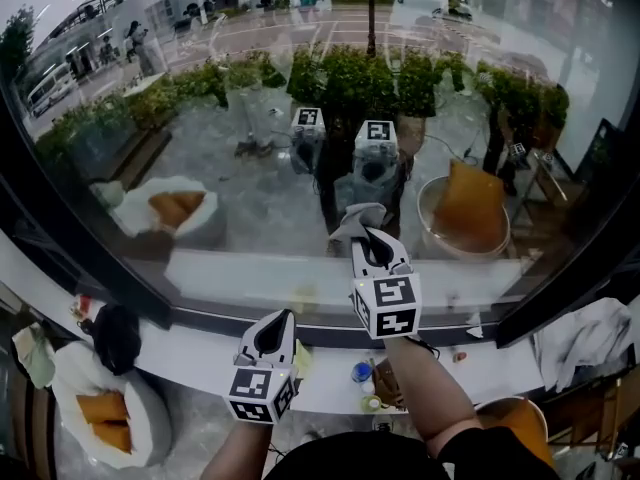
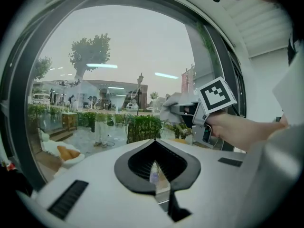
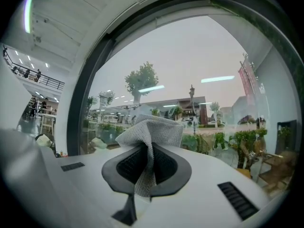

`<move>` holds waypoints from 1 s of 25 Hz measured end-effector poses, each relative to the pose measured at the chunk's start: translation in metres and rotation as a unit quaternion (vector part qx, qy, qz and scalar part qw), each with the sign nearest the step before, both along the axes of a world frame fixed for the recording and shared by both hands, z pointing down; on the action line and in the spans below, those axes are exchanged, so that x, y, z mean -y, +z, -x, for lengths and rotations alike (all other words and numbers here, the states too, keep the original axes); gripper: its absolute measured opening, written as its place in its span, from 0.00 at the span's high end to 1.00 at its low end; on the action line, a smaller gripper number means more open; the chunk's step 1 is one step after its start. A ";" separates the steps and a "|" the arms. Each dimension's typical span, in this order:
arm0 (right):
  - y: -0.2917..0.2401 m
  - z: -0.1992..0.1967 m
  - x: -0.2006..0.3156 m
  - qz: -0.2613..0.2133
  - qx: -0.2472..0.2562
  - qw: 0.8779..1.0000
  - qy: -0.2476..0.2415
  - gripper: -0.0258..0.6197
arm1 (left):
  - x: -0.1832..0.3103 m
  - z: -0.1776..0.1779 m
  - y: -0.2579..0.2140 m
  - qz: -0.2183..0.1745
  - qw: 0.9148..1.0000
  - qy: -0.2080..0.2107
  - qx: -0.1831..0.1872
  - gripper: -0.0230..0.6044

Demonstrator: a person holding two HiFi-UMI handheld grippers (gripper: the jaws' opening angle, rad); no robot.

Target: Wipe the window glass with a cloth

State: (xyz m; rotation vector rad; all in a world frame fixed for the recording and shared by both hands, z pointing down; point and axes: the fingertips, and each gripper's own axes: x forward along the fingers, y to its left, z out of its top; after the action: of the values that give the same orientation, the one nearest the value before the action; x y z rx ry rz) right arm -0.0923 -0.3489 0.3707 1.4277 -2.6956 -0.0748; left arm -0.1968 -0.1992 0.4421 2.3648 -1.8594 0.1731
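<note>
While the right tool point(image 1: 375, 244) is clamped on a grey mesh cloth point(image 1: 359, 218), the left tool point(image 1: 275, 334) hangs lower and nearer the person, its jaws together with nothing between them. In the right gripper view the cloth point(image 3: 149, 140) is pinched into a narrow strip that runs lengthwise between the jaws. Past the tips it flares into a crumpled bunch. Its long axis follows the tool and points away from the person toward the window glass point(image 1: 240, 193). The bunched end sits right at the pane, above the middle of the sill; I cannot tell whether it actually touches. From the left gripper view the right tool point(image 2: 176, 109) shows to the upper right, with the cloth point(image 2: 172, 102) leading toward the glass.

A dark frame point(image 1: 300, 325) edges the pane, and below it runs a white sill point(image 1: 190, 353). A small blue cap point(image 1: 362, 372) lies near the sill's front edge, just below the right tool. By the sill's left end a white seat with orange cushions point(image 1: 105, 418) stands on the floor, with a black bag point(image 1: 115, 336) above it. A pale cloth point(image 1: 588, 338) lies heaped at the right end. Beyond the glass are green hedges point(image 1: 370, 76) and a paved street, overlaid with reflections of the room.
</note>
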 end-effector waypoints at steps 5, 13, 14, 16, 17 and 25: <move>0.002 -0.002 0.012 0.005 0.005 1.000 0.007 0.90 | 0.007 0.001 -0.001 0.003 1.000 -0.003 0.001 0.95; 0.004 -0.005 0.018 0.004 0.005 1.000 0.009 0.90 | 0.016 -0.002 -0.002 0.003 1.000 0.003 0.009 0.95; 0.004 -0.006 0.018 0.004 0.004 1.000 0.010 0.90 | 0.017 -0.003 -0.003 0.002 1.000 0.004 0.008 0.95; 0.004 -0.010 0.018 0.004 0.004 1.000 0.014 0.90 | 0.019 -0.005 -0.006 0.002 1.000 0.006 0.006 0.95; 0.004 -0.013 0.018 0.004 0.004 1.000 0.016 0.90 | 0.021 -0.006 -0.008 0.001 1.000 0.006 0.004 0.95; 0.003 -0.060 0.024 0.003 0.003 0.999 0.043 0.90 | 0.034 -0.042 -0.011 -0.005 0.999 0.034 0.004 0.95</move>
State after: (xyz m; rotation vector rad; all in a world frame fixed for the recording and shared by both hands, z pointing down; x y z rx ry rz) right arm -0.0320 -0.3728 0.3741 1.5436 -2.6331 -0.0571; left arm -0.1547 -0.2335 0.4312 2.4379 -1.7892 0.1807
